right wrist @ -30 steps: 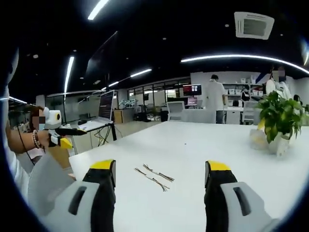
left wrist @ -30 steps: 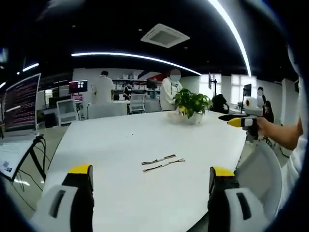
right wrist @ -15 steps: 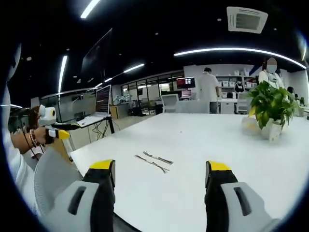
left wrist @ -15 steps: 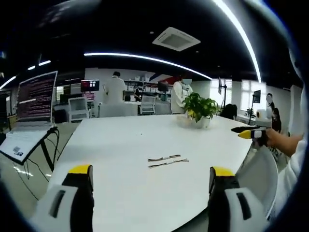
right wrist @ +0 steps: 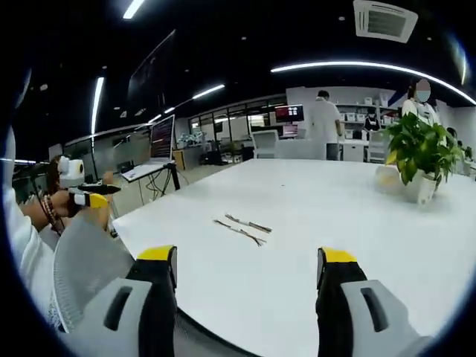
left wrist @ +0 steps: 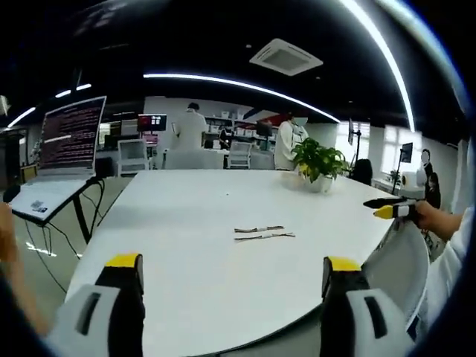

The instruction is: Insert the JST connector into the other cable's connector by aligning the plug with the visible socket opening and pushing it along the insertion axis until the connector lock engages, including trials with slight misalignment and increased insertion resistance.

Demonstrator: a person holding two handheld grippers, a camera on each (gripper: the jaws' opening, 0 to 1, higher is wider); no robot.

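The left gripper (left wrist: pixel 232 297) stood with its yellow-tipped jaws spread wide and nothing between them, held back from the near edge of the white table (left wrist: pixel 186 223). The right gripper (right wrist: pixel 247 297) was the same — jaws parted, empty, poised short of the table edge. Each also showed small at the side of the other's view, in a hand held off the table.

Out beyond both pairs of jaws, well apart from them, the two cables (left wrist: pixel 264 233) lay side by side near the middle of the tabletop, close together but apparently not joined; in the right gripper view the cables (right wrist: pixel 243 227) appeared as two thin strands at a slight angle to each other. The connectors were too small to tell plug from socket.

As a judgement, the task had barely begun — neither cable was picked up, and reaching, grasping each cable near its connector, aligning and pushing to the lock all remained. Farther off stood a potted plant (left wrist: pixel 318 162), a laptop (left wrist: pixel 63 160) on a stand, and people at desks.
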